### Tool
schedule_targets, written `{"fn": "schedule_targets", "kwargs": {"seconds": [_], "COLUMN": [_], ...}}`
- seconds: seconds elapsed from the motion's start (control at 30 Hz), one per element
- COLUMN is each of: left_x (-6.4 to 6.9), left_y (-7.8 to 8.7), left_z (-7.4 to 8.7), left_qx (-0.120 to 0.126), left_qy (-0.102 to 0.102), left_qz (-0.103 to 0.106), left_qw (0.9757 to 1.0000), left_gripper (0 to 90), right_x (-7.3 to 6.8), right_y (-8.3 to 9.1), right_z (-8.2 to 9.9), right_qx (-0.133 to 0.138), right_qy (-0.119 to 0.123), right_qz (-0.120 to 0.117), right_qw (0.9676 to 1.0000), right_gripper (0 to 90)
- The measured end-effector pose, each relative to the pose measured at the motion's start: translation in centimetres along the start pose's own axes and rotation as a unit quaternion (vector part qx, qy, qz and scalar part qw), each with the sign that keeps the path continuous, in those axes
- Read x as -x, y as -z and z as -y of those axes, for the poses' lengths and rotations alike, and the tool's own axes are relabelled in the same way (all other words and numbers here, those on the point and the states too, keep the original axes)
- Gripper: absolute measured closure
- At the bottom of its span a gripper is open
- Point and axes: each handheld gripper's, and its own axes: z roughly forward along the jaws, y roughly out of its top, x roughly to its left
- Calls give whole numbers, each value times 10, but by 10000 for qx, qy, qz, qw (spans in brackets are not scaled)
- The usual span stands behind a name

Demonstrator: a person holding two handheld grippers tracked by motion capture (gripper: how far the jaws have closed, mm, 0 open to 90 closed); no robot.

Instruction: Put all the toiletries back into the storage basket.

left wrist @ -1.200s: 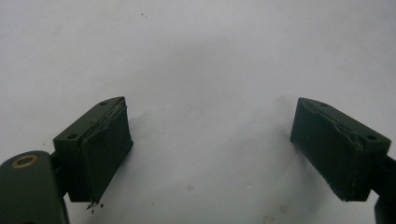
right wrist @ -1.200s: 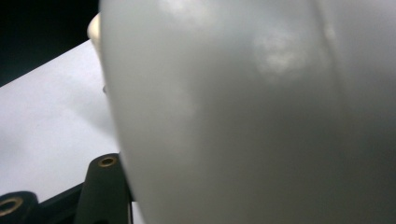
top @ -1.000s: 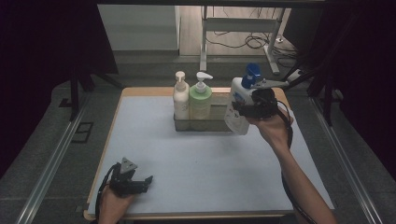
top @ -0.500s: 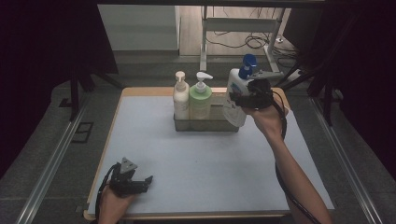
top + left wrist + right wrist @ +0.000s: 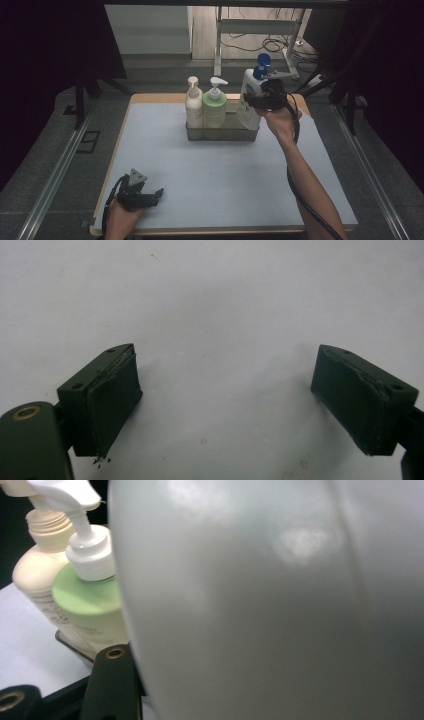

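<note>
A white bottle with a blue pump top is held slightly tilted, my right gripper shut on its body. Its lower end sits at the right end of a metal tray; I cannot tell whether it rests inside. In the tray stand a cream pump bottle and a green pump bottle. The right gripper view is close on the white bottle, with the green bottle and the cream bottle to its left. My left gripper lies open on the pale mat, with nothing between its pads.
The pale mat covers a wooden table. Its edges run close by the left hand at the front left. Beyond the table's far edge stand a metal frame and floor cables. Dark curtains hang on both sides.
My right gripper has carried the white bottle leftwards to the right end of the tray. The left gripper has stayed put.
</note>
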Motion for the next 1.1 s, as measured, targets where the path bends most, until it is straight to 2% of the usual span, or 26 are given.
{"fn": "schedule_targets", "kwargs": {"seconds": [0.1,0.63,0.77,1.1], "left_x": [0,0,0,0], "left_y": [0,0,0,0], "left_z": [0,0,0,0], "left_qx": [-1,-8,-11,0], "left_qy": [2,0,0,7], "left_qz": [2,5,4,2], "left_qw": [10000,10000,10000,10000], "left_gripper": [120,120,120,120], "right_x": [2,2,1,1], "right_y": [-6,-34,-44,-55], "right_z": [0,0,6,20], "right_qx": [30,9,-28,-140], "right_qy": [-95,-150,-157,-190], "right_qz": [33,216,242,226], "right_qw": [9999,9997,9996,9995], "right_gripper": [406,406,407,406]}}
